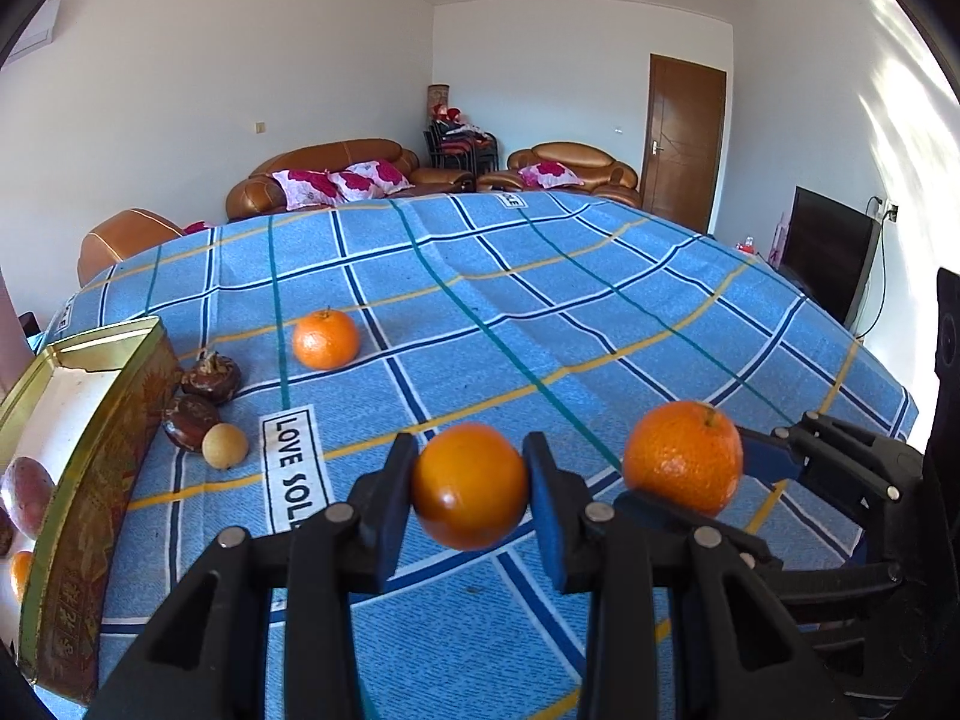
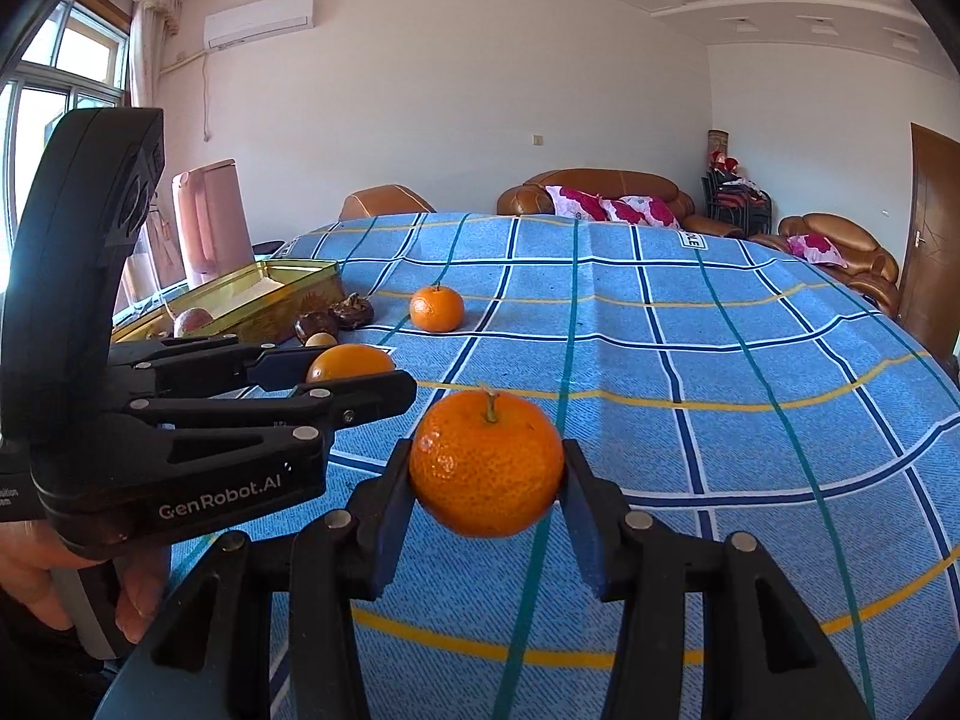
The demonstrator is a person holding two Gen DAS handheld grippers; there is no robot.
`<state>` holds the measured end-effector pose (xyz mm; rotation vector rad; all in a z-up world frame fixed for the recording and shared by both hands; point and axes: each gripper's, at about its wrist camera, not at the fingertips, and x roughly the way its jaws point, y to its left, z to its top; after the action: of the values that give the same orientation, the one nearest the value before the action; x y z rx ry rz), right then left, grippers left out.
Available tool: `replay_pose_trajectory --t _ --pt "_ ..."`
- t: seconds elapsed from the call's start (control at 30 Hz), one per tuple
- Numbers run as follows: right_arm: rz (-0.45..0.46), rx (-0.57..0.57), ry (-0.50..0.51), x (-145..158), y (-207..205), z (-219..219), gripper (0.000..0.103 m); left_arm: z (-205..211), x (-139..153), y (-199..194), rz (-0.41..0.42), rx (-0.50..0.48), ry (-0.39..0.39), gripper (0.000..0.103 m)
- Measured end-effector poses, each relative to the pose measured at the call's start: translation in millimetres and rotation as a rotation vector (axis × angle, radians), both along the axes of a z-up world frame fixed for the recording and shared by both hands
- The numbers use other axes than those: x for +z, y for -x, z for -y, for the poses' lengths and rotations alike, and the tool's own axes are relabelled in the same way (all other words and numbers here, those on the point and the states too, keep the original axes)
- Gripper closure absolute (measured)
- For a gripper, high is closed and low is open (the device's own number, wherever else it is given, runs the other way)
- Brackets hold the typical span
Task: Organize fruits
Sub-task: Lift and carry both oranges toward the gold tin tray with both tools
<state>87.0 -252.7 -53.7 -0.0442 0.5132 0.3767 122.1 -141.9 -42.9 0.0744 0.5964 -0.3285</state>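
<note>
My left gripper [image 1: 469,483] is shut on a smooth orange fruit [image 1: 469,486] and holds it above the blue checked cloth. My right gripper [image 2: 487,474] is shut on a stemmed tangerine [image 2: 487,465]; it also shows in the left wrist view [image 1: 684,456], just right of the left gripper. A third tangerine [image 1: 326,339] lies loose on the cloth farther back. A gold tin box [image 1: 90,450] stands at the left with a purple fruit [image 1: 24,495] and an orange one [image 1: 21,573] inside.
Two dark brown water chestnuts [image 1: 211,378] and a small tan round fruit [image 1: 225,447] lie on the cloth beside the tin. The table [image 1: 600,312] is covered by the blue checked cloth. Brown sofas [image 1: 336,171] stand behind it.
</note>
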Motion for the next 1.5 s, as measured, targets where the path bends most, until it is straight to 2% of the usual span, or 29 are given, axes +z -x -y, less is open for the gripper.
replay_pose_trajectory --t 0.97,1.5 --pt "0.053 0.11 0.032 21 -7 -57 0.055 -57 18 7 0.088 0.126 0.029 0.065" --pt "0.103 0.16 0.026 32 -10 -82 0.055 -86 30 16 0.166 0.201 0.009 0.065"
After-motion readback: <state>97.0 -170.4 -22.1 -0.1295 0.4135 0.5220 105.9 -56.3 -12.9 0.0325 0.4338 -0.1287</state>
